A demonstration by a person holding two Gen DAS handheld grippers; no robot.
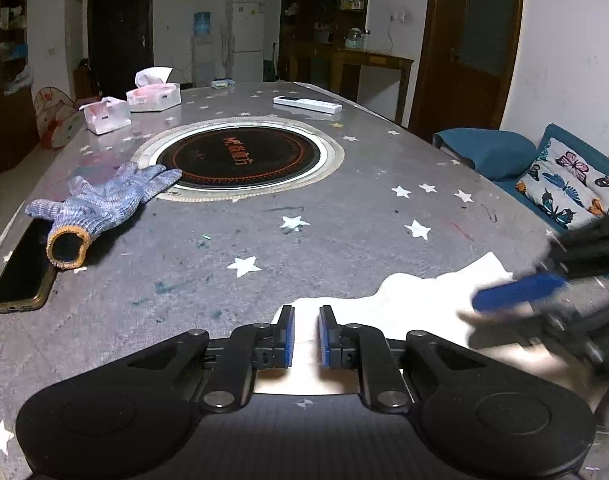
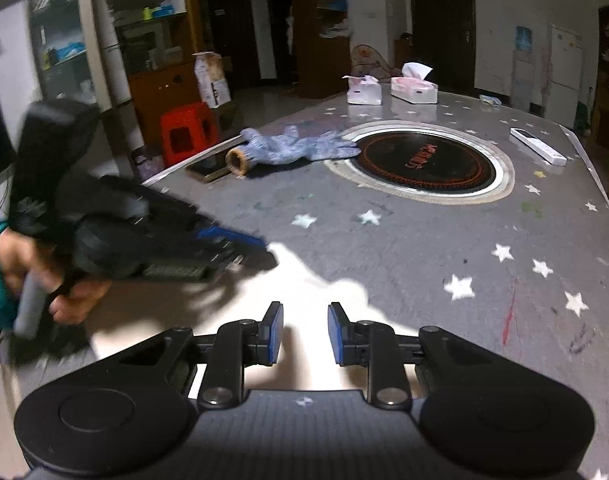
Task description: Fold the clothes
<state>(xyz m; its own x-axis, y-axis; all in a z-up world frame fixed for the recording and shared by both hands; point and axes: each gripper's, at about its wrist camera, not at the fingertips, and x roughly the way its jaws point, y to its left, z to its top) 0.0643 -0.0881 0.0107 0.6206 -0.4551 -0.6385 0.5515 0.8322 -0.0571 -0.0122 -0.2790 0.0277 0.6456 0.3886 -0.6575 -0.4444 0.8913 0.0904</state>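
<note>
A white cloth [image 1: 408,300] lies on the near part of the grey star-patterned table [image 1: 344,220]. My left gripper [image 1: 306,334] is open with a narrow gap, its blue pads just over the cloth's left edge and nothing pinched between them. The right gripper [image 1: 484,308] comes in blurred from the right, low over the same cloth. In the right wrist view the cloth [image 2: 308,280] spreads under my open right gripper [image 2: 306,334]. The left gripper [image 2: 260,250] is blurred there, held by a hand [image 2: 68,300], with its tips at the cloth's far corner.
A blue knitted glove [image 1: 104,200] and a dark phone [image 1: 24,272] lie at the left edge. A round black cooktop [image 1: 240,158] sits in the table's middle. Tissue boxes [image 1: 152,94] and a white remote [image 1: 306,104] are at the far end. A sofa with a butterfly cushion [image 1: 572,184] stands to the right.
</note>
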